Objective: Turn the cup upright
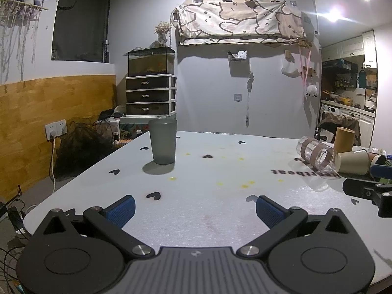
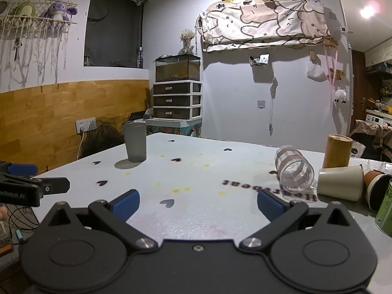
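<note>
A clear cup with brown bands point(image 1: 316, 154) lies on its side on the white table point(image 1: 210, 210) at the right; in the right wrist view point(image 2: 295, 170) its mouth faces me. A beige cup point(image 2: 340, 182) lies on its side just right of it, also in the left wrist view point(image 1: 352, 163). A grey frosted cup point(image 1: 163, 141) stands upright at the far left, also in the right wrist view point(image 2: 135, 142). My left gripper point(image 1: 194, 209) is open and empty, low over the near table. My right gripper point(image 2: 197, 201) is open and empty, short of the clear cup.
A brown cylinder point(image 2: 337, 151) stands upright behind the lying cups. A brown-and-white cup point(image 2: 376, 186) lies at the far right beside a green can point(image 2: 385, 212). The left gripper's side shows at the left edge of the right wrist view point(image 2: 31, 187). The table's left edge drops to cables and the floor.
</note>
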### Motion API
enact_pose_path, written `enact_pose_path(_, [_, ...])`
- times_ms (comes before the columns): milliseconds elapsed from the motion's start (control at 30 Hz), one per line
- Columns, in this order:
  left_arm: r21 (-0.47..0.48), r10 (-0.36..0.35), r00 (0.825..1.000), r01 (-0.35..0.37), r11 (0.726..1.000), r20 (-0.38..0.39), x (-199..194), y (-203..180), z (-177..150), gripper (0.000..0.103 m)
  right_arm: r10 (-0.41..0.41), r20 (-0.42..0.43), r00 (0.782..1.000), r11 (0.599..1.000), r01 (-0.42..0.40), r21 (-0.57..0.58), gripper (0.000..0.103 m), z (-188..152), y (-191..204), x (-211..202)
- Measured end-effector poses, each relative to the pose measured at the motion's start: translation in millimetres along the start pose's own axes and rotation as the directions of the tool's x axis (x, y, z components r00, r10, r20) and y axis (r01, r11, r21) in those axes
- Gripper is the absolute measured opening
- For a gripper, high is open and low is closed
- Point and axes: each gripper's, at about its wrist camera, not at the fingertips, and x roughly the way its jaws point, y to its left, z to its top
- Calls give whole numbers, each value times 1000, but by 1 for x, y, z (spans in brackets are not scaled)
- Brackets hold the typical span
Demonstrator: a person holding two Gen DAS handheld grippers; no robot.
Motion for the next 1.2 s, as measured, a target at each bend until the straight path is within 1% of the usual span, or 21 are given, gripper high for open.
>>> enact_pose_path(433, [-3, -5, 1000, 5, 1000, -4, 0, 3, 0, 103, 0, 2, 1000, 1000, 0, -2, 103, 1, 1, 0])
enact_pose_path(1200, [-12, 11, 1000, -11, 1000, -3, -1, 6, -2, 103, 7, 12, 1000, 1000, -7, -9, 103, 3, 3, -2])
